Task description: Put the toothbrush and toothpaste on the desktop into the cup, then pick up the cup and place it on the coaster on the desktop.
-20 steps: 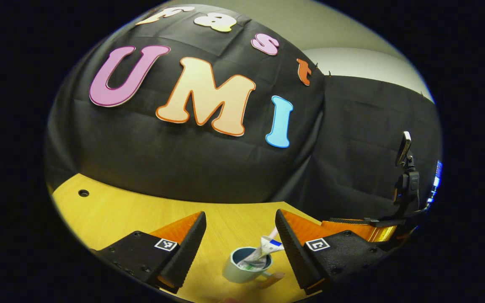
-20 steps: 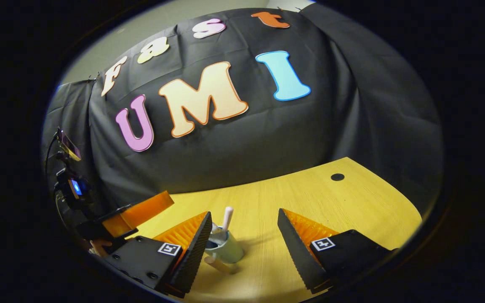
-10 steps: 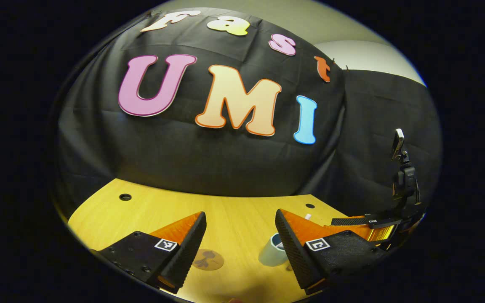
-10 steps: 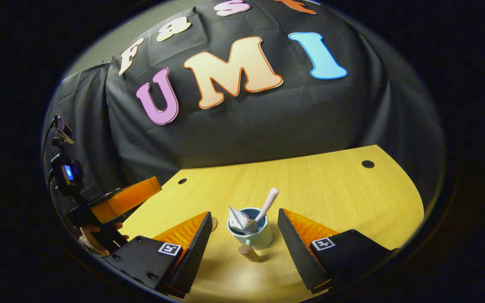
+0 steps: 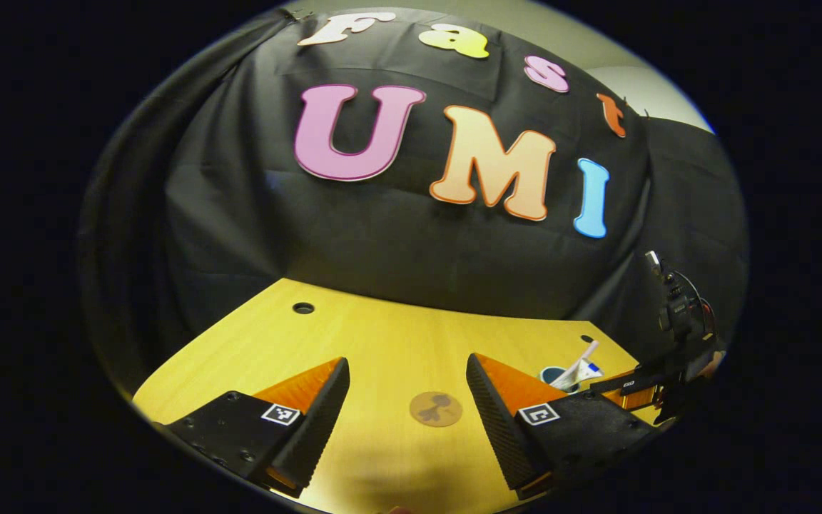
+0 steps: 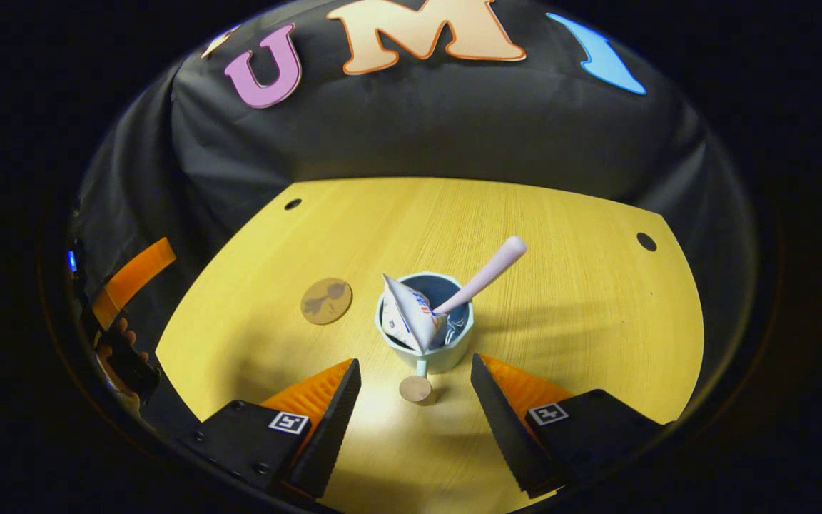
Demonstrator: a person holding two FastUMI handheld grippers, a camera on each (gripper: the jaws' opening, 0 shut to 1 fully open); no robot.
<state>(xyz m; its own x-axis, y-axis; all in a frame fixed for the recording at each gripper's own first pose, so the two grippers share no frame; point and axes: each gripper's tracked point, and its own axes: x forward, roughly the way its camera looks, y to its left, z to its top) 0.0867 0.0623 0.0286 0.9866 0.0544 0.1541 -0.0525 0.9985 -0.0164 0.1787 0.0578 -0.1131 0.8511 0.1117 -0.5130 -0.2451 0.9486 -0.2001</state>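
Note:
A pale blue cup (image 6: 427, 346) stands upright on the yellow desktop (image 6: 568, 300), its stubby wooden-tipped handle (image 6: 416, 388) pointing toward me. A pink toothbrush (image 6: 486, 271) and a crumpled white toothpaste tube (image 6: 405, 320) lean inside it. My right gripper (image 6: 414, 400) hovers open just in front of the cup, the handle between its fingers without contact. The round brown coaster (image 6: 326, 300) lies flat to the cup's left. In the left gripper view the coaster (image 5: 436, 408) sits ahead between the open fingers of my left gripper (image 5: 407, 403), and the cup (image 5: 557, 374) shows far right.
Cable holes (image 6: 646, 241) dot the desktop near its far edge. The black cloth wall closes the back. The other gripper and the hand holding it (image 6: 122, 343) sit at the left edge of the right gripper view; a small device (image 5: 675, 314) shows at far right.
The right gripper has tilted down and come in over the cup, which now sits centred ahead of its fingers. The left gripper has swung left, off the cup, and now faces the coaster.

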